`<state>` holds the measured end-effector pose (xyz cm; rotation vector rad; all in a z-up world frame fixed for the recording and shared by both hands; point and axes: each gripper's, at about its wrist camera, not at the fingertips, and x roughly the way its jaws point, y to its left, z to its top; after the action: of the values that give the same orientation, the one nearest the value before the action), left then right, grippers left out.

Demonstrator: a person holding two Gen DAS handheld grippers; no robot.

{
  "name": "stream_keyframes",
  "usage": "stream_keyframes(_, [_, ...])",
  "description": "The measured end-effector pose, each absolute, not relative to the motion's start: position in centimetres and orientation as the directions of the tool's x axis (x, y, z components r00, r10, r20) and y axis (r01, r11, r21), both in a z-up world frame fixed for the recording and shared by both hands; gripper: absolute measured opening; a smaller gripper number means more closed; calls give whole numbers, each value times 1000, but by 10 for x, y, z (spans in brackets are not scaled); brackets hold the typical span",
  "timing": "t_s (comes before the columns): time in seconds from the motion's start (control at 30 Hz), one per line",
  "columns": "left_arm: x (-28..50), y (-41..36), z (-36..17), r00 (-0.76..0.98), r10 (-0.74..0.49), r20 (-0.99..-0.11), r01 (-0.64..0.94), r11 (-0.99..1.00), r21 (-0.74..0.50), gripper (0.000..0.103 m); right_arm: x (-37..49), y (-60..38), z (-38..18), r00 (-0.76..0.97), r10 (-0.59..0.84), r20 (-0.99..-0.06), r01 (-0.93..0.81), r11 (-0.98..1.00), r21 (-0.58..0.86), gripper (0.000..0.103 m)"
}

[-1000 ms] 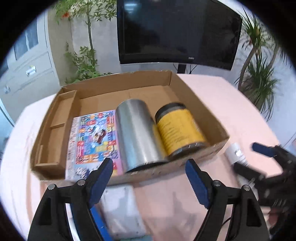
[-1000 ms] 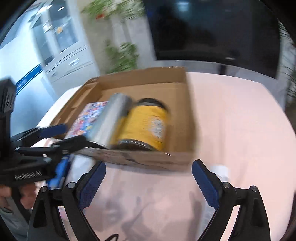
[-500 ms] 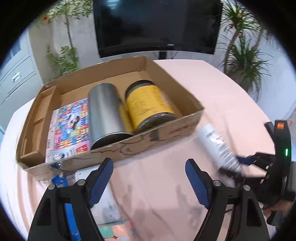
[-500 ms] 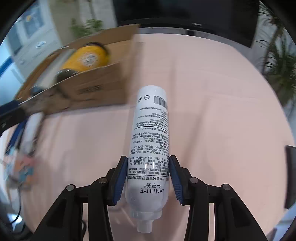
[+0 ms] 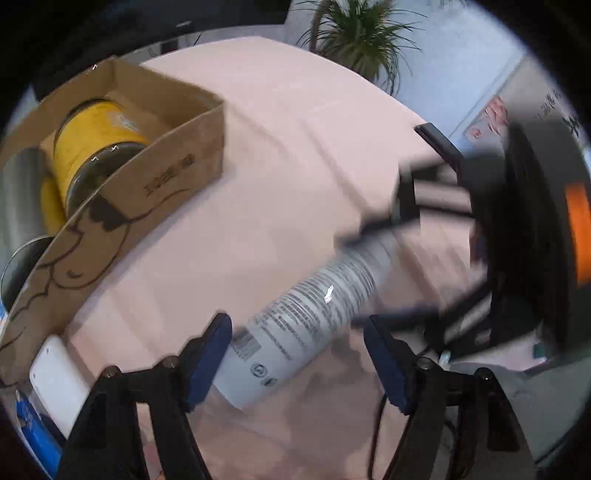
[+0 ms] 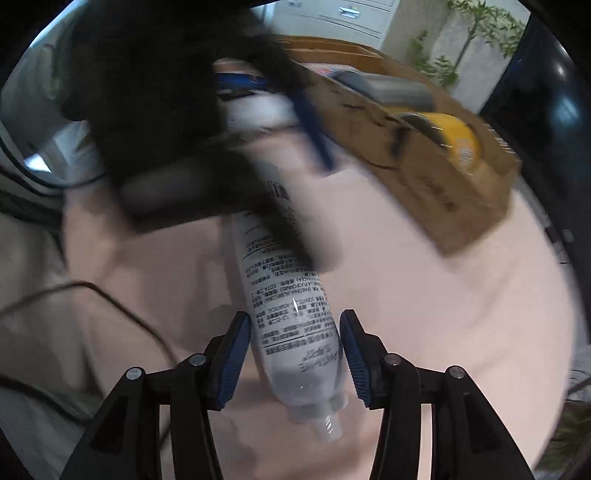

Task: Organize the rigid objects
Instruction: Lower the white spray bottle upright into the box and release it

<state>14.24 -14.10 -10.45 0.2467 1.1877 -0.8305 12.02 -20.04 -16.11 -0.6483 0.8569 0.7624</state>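
Meanwhile the right claw (image 6: 293,356) is clamped on the white printed bottle (image 6: 291,302), its blue pads (image 6: 232,360) pressing both sides near the capped end, which points back toward the camera. The bottle runs forward from that grip, tilted above the pink table (image 6: 443,314). In the left wrist view the same bottle (image 5: 306,317) reaches in from the right, and its flat base end sits in the gap of the left claw (image 5: 297,356), whose jaws stand wide. The left pad (image 5: 207,362) is just beside the bottle's base or touching it; blur makes it hard to tell. The right pad is apart from it.

The two claws face each other over the table, and the left one appears in the right wrist view only as a dark blurred mass across the bottle's far half.

The cardboard box (image 5: 122,206) lies to the left of the bottle in the left wrist view, its near wall and corner close to the left claw. Inside it lie a yellow can (image 5: 96,140) and, beside it, a silver cylinder (image 5: 20,199). A white flat object (image 5: 59,380) rests outside the box against its near wall. Bare pink table stretches between the box corner and the bottle, and further out toward the far rim by the potted plant (image 5: 362,33).
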Motion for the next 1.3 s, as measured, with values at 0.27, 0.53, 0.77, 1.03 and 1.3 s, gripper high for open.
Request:
stream_keyframes(0.27, [130,-163,-119,-42,-466,-884,695,622,-361,52,156,-272,-139,577,155,-802,-565,784,-255,56])
stream_keyframes(0.53, [136,-165,-132,-70,-478,-876,585,691,-424,47,188,-334,-154,403,577,-710,-135,805,578,64])
stream_keyframes(0.77, [120,-155,-123,44,-462,-886,543,755,-367,46,190,-292,-183,405,568,-716,12,780,626,50])
stream_keyframes(1.03, [149,-136,-28,355,-518,-778,519,801,-297,46,218,-291,-60,622,539,-567,-240,821,518,45])
stream_keyframes(1.3, [243,-101,-5,421,-538,-730,386,835,-393,45,318,-270,6,639,567,-521,-451,824,343,44])
